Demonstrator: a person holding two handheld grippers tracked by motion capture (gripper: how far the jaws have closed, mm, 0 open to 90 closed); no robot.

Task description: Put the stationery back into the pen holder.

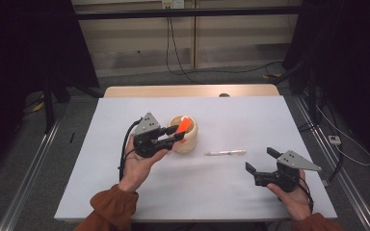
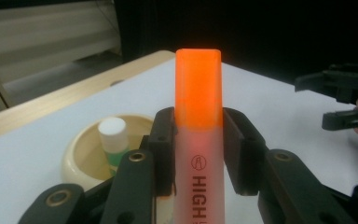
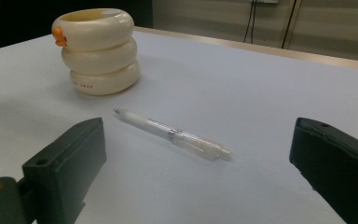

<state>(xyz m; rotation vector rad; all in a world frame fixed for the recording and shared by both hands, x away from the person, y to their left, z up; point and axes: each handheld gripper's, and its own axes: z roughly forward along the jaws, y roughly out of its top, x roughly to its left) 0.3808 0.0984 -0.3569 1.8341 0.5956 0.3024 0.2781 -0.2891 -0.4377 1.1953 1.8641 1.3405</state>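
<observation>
My left gripper (image 1: pixel 179 133) is shut on a highlighter (image 2: pixel 198 140) with an orange cap (image 1: pixel 184 125), held just over the mouth of a cream ringed pen holder (image 1: pixel 191 139). Inside the holder (image 2: pixel 81 154) stands a white-capped item (image 2: pixel 113 135). A clear white pen (image 1: pixel 225 153) lies flat on the table to the right of the holder. My right gripper (image 1: pixel 258 160) is open near the table's front right, its jaws set wide apart and facing the pen (image 3: pixel 172 134) and the holder (image 3: pixel 100 51).
The table (image 1: pixel 231 115) is covered in white with a wooden strip (image 1: pixel 188 91) at its far edge. Cables (image 1: pixel 178 53) hang behind it. Metal rails (image 1: pixel 29 159) run along the floor on both sides.
</observation>
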